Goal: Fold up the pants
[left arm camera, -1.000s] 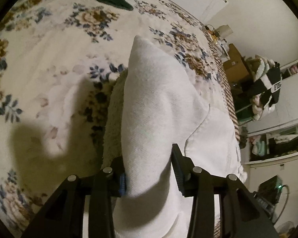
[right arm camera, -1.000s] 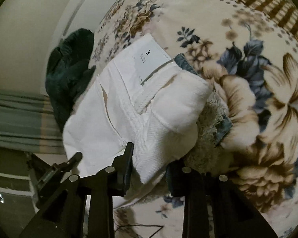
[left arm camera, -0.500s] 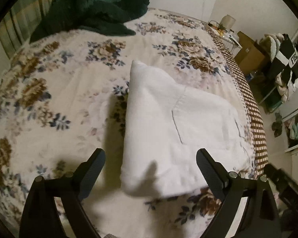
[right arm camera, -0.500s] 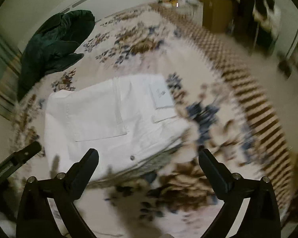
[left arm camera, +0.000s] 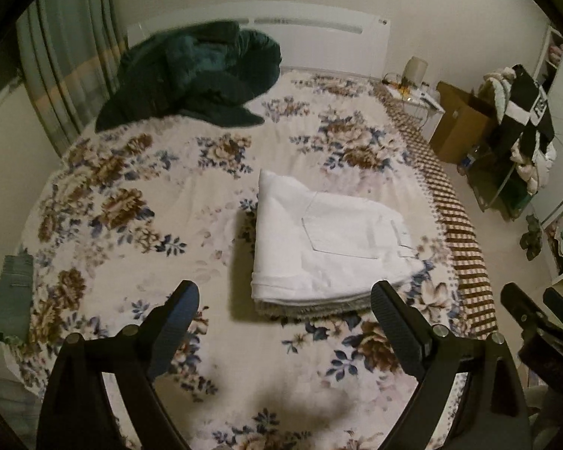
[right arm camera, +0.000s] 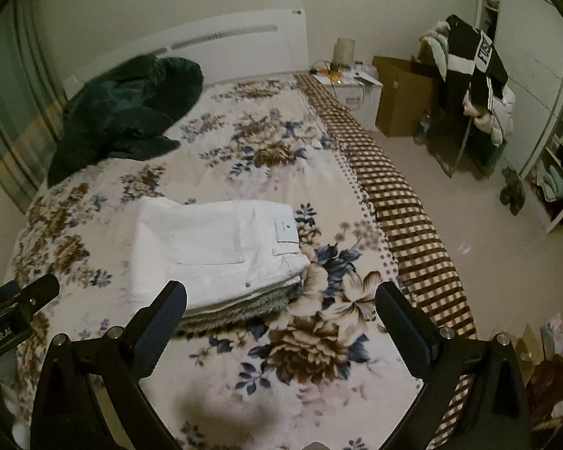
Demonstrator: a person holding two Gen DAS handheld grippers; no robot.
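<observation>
Both tools are hanging over the near edge of the bed right now, and neither is gripping anything: the left tool [left arm camera: 285,307] is sitting spread wide, and the right tool [right arm camera: 281,311] is spread wide the same way, nothing between the fingers on either. Just past them the white pants [left arm camera: 326,247] are lying as a compact folded stack on the floral bedspread [left arm camera: 131,225], toward the bed's right edge where the brown checked border [right arm camera: 401,225] is running along. Back pocket is facing up, the label patch [right arm camera: 287,230] is showing at the waistband end, and a fuzzy grey layer [right arm camera: 240,309] is peeking out under the near side; can't tell if that's lining or a separate thing. To me the fold is looking basically done, so the job now is just checking it: if I were tidying, I'd be nudging the near edges square with spread fingers instead of pinching, since a pinch could drag the top layer and undo the stack. Over at the left edge a small teal cloth [left arm camera: 13,296] is hanging. Farther back, a dark green blanket [left arm camera: 199,75] is heaped near the white headboard [left arm camera: 311,33].
</observation>
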